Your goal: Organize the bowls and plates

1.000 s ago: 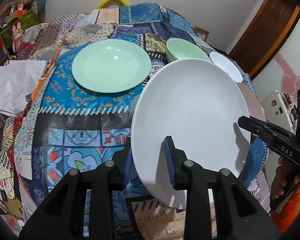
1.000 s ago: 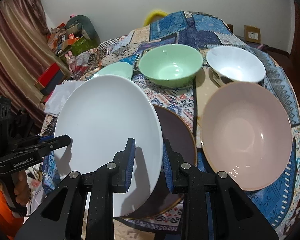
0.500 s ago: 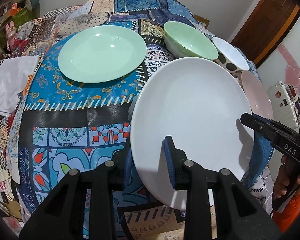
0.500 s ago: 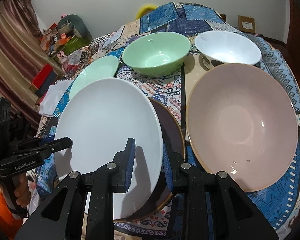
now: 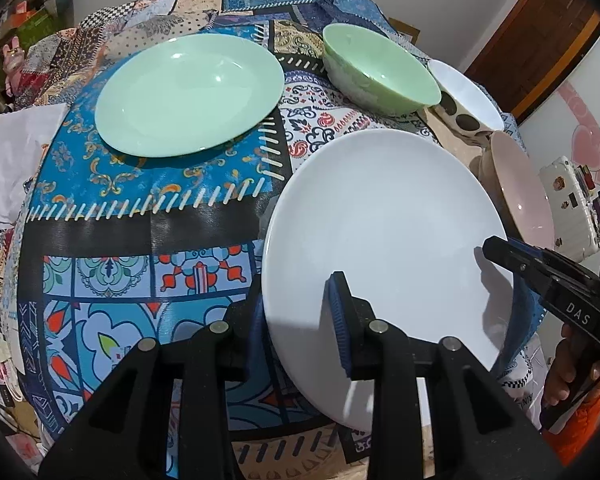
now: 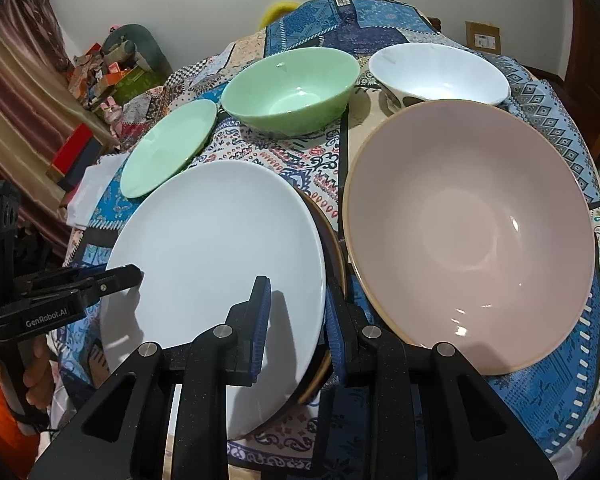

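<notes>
From the left wrist, the left tool is seen clamped on the near-left rim of the white plate, one blue pad above the plate and the other beneath its edge; the plate is tilted, with its far rim toward the bowls; the right tool is seen gripping the same plate at its right rim, held by a hand; on the patterned tabletop a green plate lies flat to the far left, well apart from the white plate; a green bowl is set behind the white plate, a white bowl with dark spots just beside it, and a pink bowl nearer on the right.

From the right wrist, the right tool is seen closed on the near-right rim of the white plate; a dark plate with a gold rim lies under that edge, only a sliver being shown; the left tool is seen holding the plate's left rim; the pink bowl stands just beside the plates on the right, the green bowl and white bowl behind, and the green plate to the far left.
</notes>
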Available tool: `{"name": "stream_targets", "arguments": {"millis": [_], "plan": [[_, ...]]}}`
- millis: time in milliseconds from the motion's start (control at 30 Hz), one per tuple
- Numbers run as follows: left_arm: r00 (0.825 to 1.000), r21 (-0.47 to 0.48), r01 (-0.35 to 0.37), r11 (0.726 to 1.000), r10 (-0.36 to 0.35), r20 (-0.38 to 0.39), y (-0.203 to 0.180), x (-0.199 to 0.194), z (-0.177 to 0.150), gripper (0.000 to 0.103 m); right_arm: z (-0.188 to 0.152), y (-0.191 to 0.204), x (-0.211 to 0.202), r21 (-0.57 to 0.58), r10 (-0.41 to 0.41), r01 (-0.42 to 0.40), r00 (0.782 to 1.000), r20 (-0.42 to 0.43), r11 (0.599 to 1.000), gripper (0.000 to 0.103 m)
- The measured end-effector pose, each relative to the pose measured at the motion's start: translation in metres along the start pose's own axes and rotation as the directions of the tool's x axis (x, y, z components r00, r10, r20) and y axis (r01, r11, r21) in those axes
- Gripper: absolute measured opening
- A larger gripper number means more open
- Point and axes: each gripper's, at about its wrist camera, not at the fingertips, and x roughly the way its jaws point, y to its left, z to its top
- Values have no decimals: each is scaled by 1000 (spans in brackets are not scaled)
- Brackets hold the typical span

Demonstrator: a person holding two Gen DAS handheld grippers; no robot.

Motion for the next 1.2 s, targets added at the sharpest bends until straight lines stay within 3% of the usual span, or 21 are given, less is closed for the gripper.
{"name": "stream_targets", "arguments": {"millis": [200, 400, 633, 733, 800, 1000, 1100, 1200], "plan": [[1000, 2, 7, 1000, -7, -5, -1, 3, 0, 32, -1, -1, -3, -6, -8, 8, 1000, 10, 1000, 24], [999, 43, -33, 999, 33, -3, -11, 6, -1, 33, -3, 3, -4, -42, -73, 74, 997, 17, 996, 26], [1000, 44, -20, 999, 19, 22, -8, 0, -2, 33, -2, 4, -7, -47, -69, 70, 997, 31, 996, 27], [997, 69, -46, 997, 42, 65, -9, -12, -4, 40, -3, 5, -14, -47, -65, 67, 997, 52, 997, 27], [995, 63, -52, 997, 46, 92, -6, -21, -4, 52, -3, 7, -17, -45, -61, 64, 996, 61, 997, 27], [988, 1, -44, 999, 43, 147, 12, -49, -3, 58, 0, 27, -33, -94, -29, 40, 993, 116, 995, 27], [986, -17, -41, 999, 43, 158, 20, -60, -3, 58, 3, 40, -38, -122, -8, 26, 990, 144, 992, 31], [985, -34, -41, 999, 46, 167, 29, -72, -5, 58, 8, 56, -42, -155, 2, 28, 982, 186, 987, 45]]}}
